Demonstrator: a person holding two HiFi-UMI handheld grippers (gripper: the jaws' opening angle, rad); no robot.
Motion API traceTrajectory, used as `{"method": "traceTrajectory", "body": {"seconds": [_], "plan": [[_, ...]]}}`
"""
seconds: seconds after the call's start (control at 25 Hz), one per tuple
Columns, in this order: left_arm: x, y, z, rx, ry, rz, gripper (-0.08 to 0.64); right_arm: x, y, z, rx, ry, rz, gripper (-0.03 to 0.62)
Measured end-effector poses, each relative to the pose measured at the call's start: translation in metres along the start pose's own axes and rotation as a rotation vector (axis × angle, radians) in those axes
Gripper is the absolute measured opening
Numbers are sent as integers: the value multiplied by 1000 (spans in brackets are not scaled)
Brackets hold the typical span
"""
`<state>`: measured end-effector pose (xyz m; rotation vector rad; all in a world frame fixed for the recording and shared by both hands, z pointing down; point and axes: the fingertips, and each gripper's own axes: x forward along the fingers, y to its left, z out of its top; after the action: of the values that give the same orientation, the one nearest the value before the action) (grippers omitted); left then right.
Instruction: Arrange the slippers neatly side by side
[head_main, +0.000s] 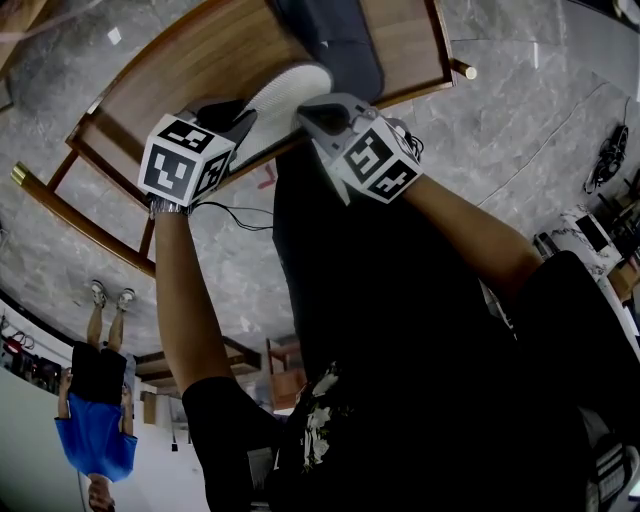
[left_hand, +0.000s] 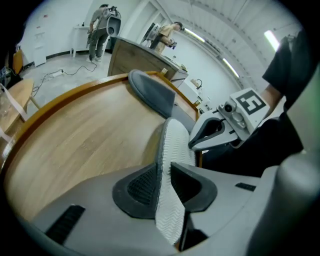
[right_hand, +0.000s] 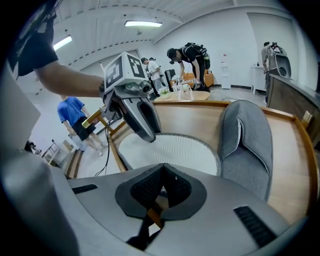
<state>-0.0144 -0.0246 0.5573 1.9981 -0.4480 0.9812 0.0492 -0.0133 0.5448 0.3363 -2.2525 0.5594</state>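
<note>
You are handling two grey fabric slippers with white ribbed soles: one overturned slipper and one strap-up slipper. You are holding two grey two-jaw grippers, the left gripper and the right gripper, each carrying one black-and-white marker cube. You are working over one raised-rim wooden table. At least three people are standing in the background.
</note>
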Motion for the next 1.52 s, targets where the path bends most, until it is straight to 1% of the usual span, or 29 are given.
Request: {"method": "traceTrajectory", "body": {"seconds": [0.08, 0.2, 0.28, 0.36, 0.4, 0.44, 0.52, 0.56, 0.64, 0.72, 0.8, 0.92, 1.04, 1.12, 1.2, 1.28, 1.4, 1.48, 1.52], "plan": [[-8, -5, 3, 9, -26, -5, 74, -1, 1, 1, -13, 3, -9, -1], [-24, -16, 6, 0, -85, -34, 46, -2, 2, 4, -68, -4, -40, 0], [-33, -23, 6, -1, -109, -40, 37, -1, 3, 8, -63, -22, -41, 0], [-40, -27, 5, 4, -124, -21, 32, 1, 4, 14, -45, -41, -30, 2], [-44, -28, 5, 2, -134, -5, 31, 3, 5, 18, -40, -52, -22, 3], [-49, -29, 6, -2, -146, 18, 31, 4, 6, 23, -38, -67, -13, 19], [-60, -31, 9, -12, -176, 85, 29, 9, 9, 37, -48, -104, 2, 85], [-66, -32, 11, -17, -193, 123, 29, 11, 11, 45, -49, -124, 7, 101], [-77, -35, 17, -41, -236, 197, 29, 17, 11, 60, -47, -158, 14, 111], [-82, -35, 21, -86, -291, 242, 31, 25, 9, 73, -58, -178, 15, 121], [-78, -34, 21, -148, -341, 241, 37, 34, 4, 81, -94, -178, 15, 121], [-69, -32, 21, -237, -405, 220, 44, 45, -1, 85, -159, -163, 28, 121], [-63, -30, 26, -321, -488, 159, 45, 52, -4, 87, -214, -150, 28, 123], [-60, -26, 32, -384, -561, 119, 67, 55, -4, 87, -259, -141, 22, 123], [-60, -21, 38, -437, -624, 97, 79, 56, -3, 86, -296, -132, 17, 126], [-59, -18, 43, -454, -652, 89, 87, 55, -3, 84, -314, -126, 7, 129], [-65, -21, 51, -430, -670, 100, 91, 47, -7, 79, -288, -128, -18, 130], [-77, -23, 54, -400, -684, 150, 100, 41, -9, 74, -262, -124, -29, 130], [-84, -22, 52, -382, -683, 196, 111, 39, -8, 71, -253, -120, -30, 130]]}}
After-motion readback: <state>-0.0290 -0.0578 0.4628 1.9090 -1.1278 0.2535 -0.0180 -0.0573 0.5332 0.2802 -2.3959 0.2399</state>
